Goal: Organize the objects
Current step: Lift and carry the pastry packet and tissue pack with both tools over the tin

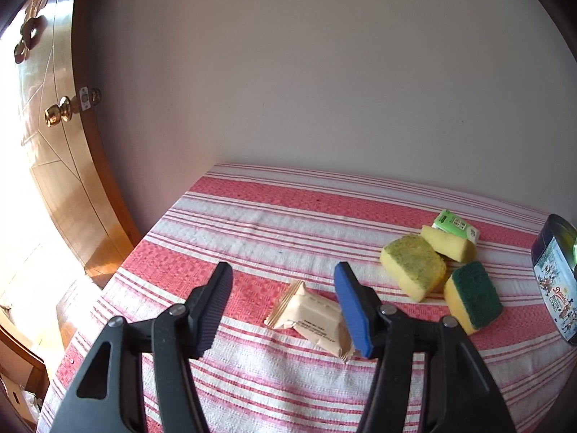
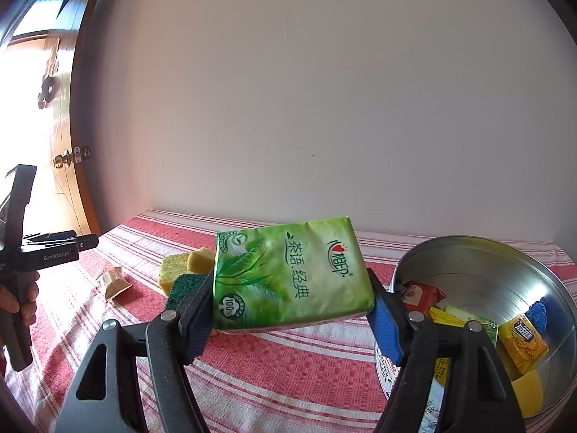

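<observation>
**Tin part-filled, sponges and packets left**

My right gripper (image 2: 292, 310) had its fingers clamped on the green tissue pack (image 2: 292, 274), mid-frame, left of the round metal tin (image 2: 487, 263) already holding several packets. My left gripper (image 1: 285, 306) hung wide open above the beige wrapped packet (image 1: 310, 315). Three yellow sponges (image 1: 414, 265) and another small green pack (image 1: 456, 223) waited on the striped table (image 1: 252, 216), nothing blocking.

Glossy plastic tissue pack (image 2: 294, 274) — shiny metal tin (image 2: 483, 274), coarse woven tablecloth (image 2: 274, 368)
</observation>
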The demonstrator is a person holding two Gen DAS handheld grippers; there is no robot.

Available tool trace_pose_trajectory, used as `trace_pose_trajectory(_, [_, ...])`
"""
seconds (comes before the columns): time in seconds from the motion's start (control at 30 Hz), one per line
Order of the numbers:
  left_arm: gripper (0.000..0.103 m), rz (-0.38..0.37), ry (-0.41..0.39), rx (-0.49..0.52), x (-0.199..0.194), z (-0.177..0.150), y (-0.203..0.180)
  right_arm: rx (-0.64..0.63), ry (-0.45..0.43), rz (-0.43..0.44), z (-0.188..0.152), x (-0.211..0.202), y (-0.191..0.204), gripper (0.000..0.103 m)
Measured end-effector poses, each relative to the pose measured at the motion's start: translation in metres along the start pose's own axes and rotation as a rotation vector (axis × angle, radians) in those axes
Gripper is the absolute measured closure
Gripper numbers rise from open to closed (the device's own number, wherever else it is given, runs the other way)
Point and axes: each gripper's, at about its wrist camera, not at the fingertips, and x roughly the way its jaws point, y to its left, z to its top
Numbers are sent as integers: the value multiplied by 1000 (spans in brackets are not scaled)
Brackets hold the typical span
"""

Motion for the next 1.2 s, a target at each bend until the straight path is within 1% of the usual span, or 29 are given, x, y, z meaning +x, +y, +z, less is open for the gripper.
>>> trace_pose_trajectory(0.07, [42, -26, 47, 16, 14, -4, -6, -13, 4, -4, -2, 1, 1, 28])
trace_pose_trajectory(0.1, [39, -34, 73, 39, 21, -7, -13, -17, 8, -3, -6, 9, 5, 28])
trace_pose_trajectory(0.13, [34, -29, 101, 58, 28, -11, -22, -17, 11, -3, -7, 9, 4, 28])
trace_pose_trajectory(0.17, [34, -8, 130, 57, 36, -14, -29, -16, 14, -4, -7, 11, 4, 28])
trace_pose_trajectory(0.23, [35, 22, 191, -1, 50, -15, -35, -12, 15, -8, -7, 14, 4, 28])
trace_pose_trajectory(0.27, [34, 33, 207, -39, 56, -15, -35, -8, 14, -10, -7, 14, 4, 28])
trace_pose_trajectory(0.33, [34, 79, 215, -71, 61, -14, -39, -5, 13, -12, -7, 14, 3, 28])
trace_pose_trajectory(0.4, [35, 123, 215, -57, 64, -14, -45, -6, 16, -14, -7, 15, 3, 28])
trace_pose_trajectory(0.43, [39, 131, 226, -47, 66, -15, -48, -6, 19, -15, -7, 16, 3, 28])
trace_pose_trajectory(0.47, [45, 127, 228, -50, 66, -15, -49, -5, 22, -15, -7, 17, 3, 28])
trace_pose_trajectory(0.5, [49, 107, 229, -57, 65, -16, -49, -3, 25, -15, -8, 18, 2, 28])
trace_pose_trajectory(0.53, [52, 91, 229, -62, 64, -16, -49, 0, 28, -15, -7, 18, 2, 28])
trace_pose_trajectory(0.63, [58, 44, 219, -76, 59, -18, -43, 14, 28, -11, -6, 18, 0, 28])
trace_pose_trajectory(0.73, [60, -21, 206, -80, 51, -22, -38, 27, 18, -8, -5, 15, -2, 28])
trace_pose_trajectory(0.83, [60, -17, 178, -61, 39, -25, -37, 39, 16, -6, -4, 12, -4, 28])
trace_pose_trajectory(0.93, [60, -54, 129, -57, 23, -25, -35, 59, 17, 5, -3, 10, -8, 28])
trace_pose_trajectory(1.03, [60, -62, 78, -27, 2, -21, -44, 71, 4, 4, -2, 7, -11, 28])
trace_pose_trajectory(1.2, [60, -123, -32, 27, -41, -6, -83, 91, -47, -12, 4, -4, -19, 27])
